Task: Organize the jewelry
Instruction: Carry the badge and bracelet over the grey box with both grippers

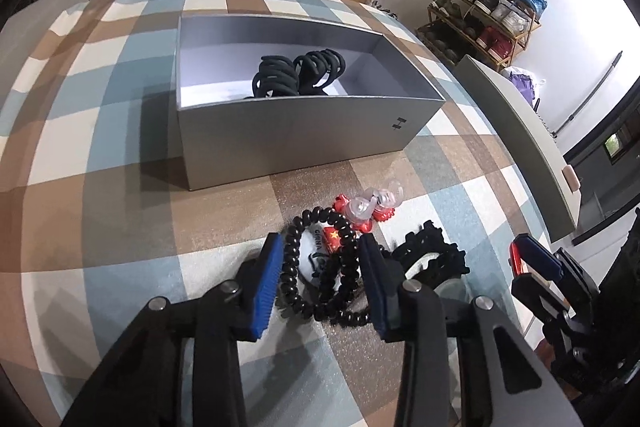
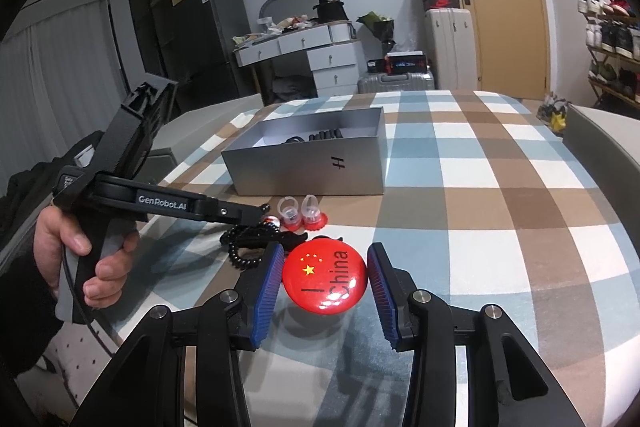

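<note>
Left wrist view: the left tongs (image 1: 322, 267) sit narrowed around a black spiral hair tie (image 1: 320, 267) lying on the checked cloth (image 1: 120, 107); whether the blue pads press it cannot be told. Just beyond lie clear rings on red bases (image 1: 370, 209), and to the right a black toothed clip (image 1: 434, 251). Farther off, a silver box (image 1: 304, 135) holds black hair ties (image 1: 298, 73).

Right wrist view: the right tongs (image 2: 326, 271) hold a red China badge (image 2: 326, 277) above the cloth, the left pad touching its edge. A hand (image 2: 86, 259) grips the left tool's handle at the left.
</note>
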Motion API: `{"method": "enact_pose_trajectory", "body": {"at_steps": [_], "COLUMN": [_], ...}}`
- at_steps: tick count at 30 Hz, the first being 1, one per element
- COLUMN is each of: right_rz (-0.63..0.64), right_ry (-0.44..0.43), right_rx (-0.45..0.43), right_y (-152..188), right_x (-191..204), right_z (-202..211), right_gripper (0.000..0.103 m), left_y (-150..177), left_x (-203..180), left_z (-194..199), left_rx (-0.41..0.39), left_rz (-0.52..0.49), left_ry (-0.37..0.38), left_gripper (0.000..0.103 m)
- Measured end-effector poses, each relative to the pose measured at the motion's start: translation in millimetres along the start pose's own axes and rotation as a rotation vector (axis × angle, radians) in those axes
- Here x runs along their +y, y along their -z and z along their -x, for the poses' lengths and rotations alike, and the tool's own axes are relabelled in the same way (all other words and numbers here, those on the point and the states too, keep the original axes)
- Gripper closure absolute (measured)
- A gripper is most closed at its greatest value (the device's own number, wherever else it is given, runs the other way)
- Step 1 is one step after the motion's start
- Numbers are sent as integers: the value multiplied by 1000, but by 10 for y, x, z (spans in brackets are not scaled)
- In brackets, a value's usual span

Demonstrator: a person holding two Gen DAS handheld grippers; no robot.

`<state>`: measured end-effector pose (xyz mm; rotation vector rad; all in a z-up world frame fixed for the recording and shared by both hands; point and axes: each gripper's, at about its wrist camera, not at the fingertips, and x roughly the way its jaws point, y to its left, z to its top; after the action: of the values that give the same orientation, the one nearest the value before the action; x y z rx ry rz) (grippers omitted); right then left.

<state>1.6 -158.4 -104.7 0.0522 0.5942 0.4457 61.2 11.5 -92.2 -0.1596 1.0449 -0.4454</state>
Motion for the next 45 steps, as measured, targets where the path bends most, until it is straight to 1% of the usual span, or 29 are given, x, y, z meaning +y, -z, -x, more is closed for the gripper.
{"method": "enact_pose_trajectory", "body": {"at_steps": [1, 2, 3, 5, 9, 13, 15, 17, 18, 23, 24, 25, 26, 28, 31, 35, 38, 40, 43, 45], "right_rz": [-3, -6, -8, -8, -2, -2, -4, -7, -6, -11, -14, -15, -14, -14, -22, -33, -40, -39, -40, -40], "right_ry": [0, 0, 1, 0, -1, -4, -4, -6, -4, -3, -3, -3, -2, -1, -4, -12, -18, -20, -35, -56], "right_rx": [1, 2, 2, 4, 3, 1, 1, 2, 2, 2, 1, 2, 2, 0, -2, -5, -9, -13, -24, -32], "right_y": [-1, -1, -2, -3, -8, -12, -11, -15, -14, -10, -9, -8, -8, -8, -17, -48, -76, -109, -192, -268], "right_x": [-5, -8, -9, -3, 15, 21, 24, 23, 23, 21, 17, 16, 15, 10, -2, -14, -16, -13, -13, -14], "right_z": [-3, -4, -7, -9, -12, -11, -10, -16, -17, -16, -16, -18, -14, -4, 3, 6, 5, 5, 9, 4], "right_gripper": [61, 61, 61, 61, 61, 61, 61, 61, 61, 61, 61, 61, 61, 61, 61, 60, 60, 60, 60, 61], "left_y": [0, -1, -3, 2, 6, 9, 15, 31, 38, 41, 35, 37, 40, 53, 63, 67, 76, 71, 44, -29], "left_x": [3, 5, 5, 4, 12, -3, 7, -16, -22, -10, -6, 5, 16, 20, -42, -102, -116, -123, -168, -216], "left_z": [17, 34, 44, 74, 60, -4, -63, -80, -88, -69, -71, -68, -68, -28, 46, 130, 208, 261, 389, 493], "left_rx": [-4, -7, -7, -19, -12, 20, 49, 63, 68, 59, 56, 56, 57, 48, 31, 26, 7, -13, -52, -82], "left_rz": [2, 4, 2, -9, -1, -4, -9, -23, -29, -29, -34, -32, -25, -22, -50, -72, -80, -73, -83, -103], "left_ry": [5, 14, 13, -3, 15, 15, -5, -15, -26, -10, -5, 3, 18, 25, 20, 38, 35, 40, 49, 56], "left_gripper": [77, 87, 93, 93, 93, 93, 92, 88, 86, 86, 87, 92, 96, 97, 98, 98, 98, 98, 98, 98]}}
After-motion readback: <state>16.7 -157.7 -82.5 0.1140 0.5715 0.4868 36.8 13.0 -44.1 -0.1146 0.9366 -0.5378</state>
